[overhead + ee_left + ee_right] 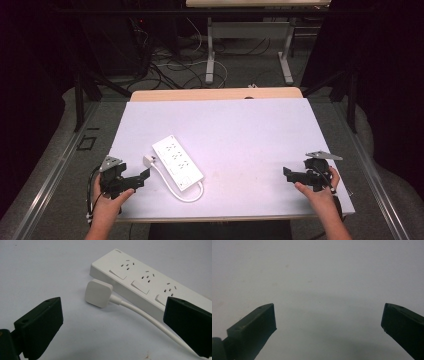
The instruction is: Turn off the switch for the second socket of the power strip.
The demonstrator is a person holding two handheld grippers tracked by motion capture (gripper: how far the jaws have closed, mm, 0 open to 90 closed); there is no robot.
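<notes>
White table (240, 130), power strip (177, 162) long axis diagonal, far-left to near-right, sockets up, plug (148, 160) beside it, left gripper (145, 174) agape near plug, right gripper (286, 172) agape, empty.

My black two-jaw left gripper (141, 176) sits low with jaws spread wide; my black two-jaw right gripper (287, 172) likewise gapes, both hands gripping from behind

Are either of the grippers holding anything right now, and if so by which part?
Nothing is held. The left gripper is open, its jaws apart with the white plug lying on the table ahead of them. The right gripper is open over bare table.
</notes>
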